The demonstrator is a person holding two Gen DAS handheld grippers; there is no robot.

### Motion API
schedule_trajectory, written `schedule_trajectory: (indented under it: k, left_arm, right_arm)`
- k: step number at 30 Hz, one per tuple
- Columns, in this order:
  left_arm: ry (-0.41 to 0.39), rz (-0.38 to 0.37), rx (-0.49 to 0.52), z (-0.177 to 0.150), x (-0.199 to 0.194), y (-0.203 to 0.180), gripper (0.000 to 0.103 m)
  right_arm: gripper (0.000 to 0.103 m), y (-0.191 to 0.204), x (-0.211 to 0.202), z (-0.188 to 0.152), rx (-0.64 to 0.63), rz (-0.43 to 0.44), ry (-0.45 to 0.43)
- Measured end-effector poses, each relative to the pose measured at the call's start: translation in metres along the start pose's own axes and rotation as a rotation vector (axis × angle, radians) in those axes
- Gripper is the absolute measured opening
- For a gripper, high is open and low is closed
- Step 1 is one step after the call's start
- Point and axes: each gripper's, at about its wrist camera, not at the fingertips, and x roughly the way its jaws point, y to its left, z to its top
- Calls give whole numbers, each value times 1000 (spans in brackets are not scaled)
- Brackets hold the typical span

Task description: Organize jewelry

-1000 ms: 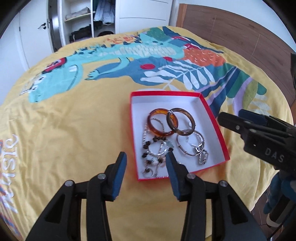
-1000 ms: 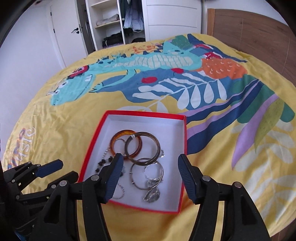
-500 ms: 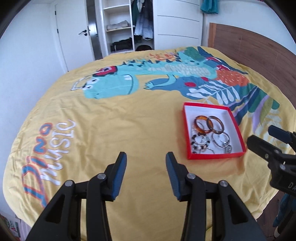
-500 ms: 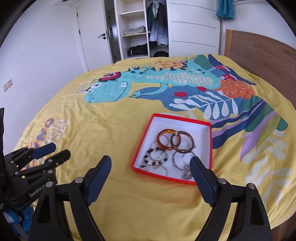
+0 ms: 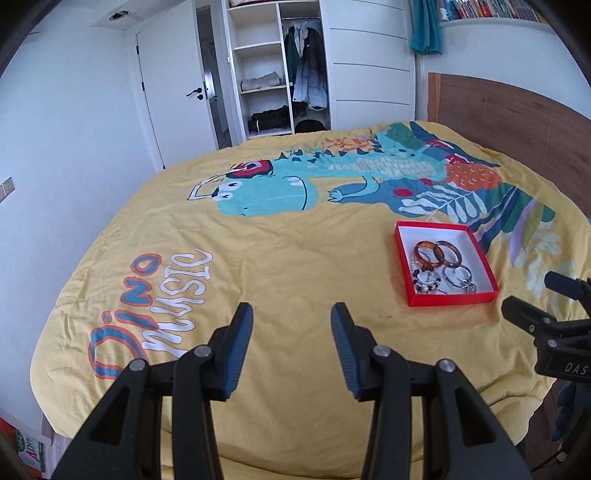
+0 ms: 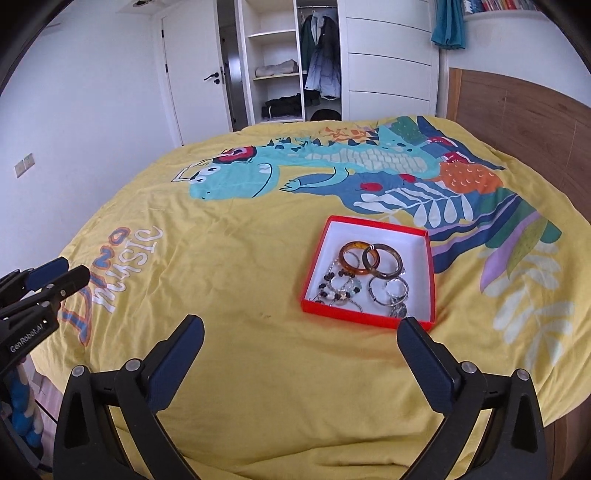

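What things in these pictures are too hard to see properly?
- Beaded pieces in the red box: tangled and too small in both views to count.
- Right gripper: cut off by the left view's edge.
- Books on the top shelf: titles too small.
- Folded dark clothes in the wardrobe: no detail.

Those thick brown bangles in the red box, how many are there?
2. The amber bangle lies left in the box; the darker bangle overlaps its right edge. Thinner silver pieces below could hide more.

Bedspread: matt printed cloth, lightly creased. Box: red card, matt white inside. Bangles: glossy, translucent (resin-like). Rings: shiny metal. Headboard: smooth wood grain.
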Motion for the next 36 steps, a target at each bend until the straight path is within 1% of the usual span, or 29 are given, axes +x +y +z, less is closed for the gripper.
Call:
schedule_trajectory:
  k: [6, 20, 22, 27, 30, 36]
  left_arm:
    - [-24, 15, -9, -7, -14, 10, 42]
    - [-9, 23, -37, -27, -21, 27, 42]
    - [-8, 27, -38, -30, -20, 28, 42]
    - [8, 12, -57, -40, -16, 32, 42]
    - [23, 3, -76, -46, -12, 35, 42]
    - [43, 18, -87, -54, -5, 41, 42]
  right_arm:
    - [103, 6, -7, -13, -7, -19, 9]
    - [103, -1, -21, -30, 17, -68, -16]
    - [103, -1, -23, -32, 16, -71, -21]
    - [103, -1, -27, -36, 7, -91, -38]
    - [103, -1, -26, -39, 2, -90, -32]
    - [103, 0, -20, -48, -7, -89, -13]
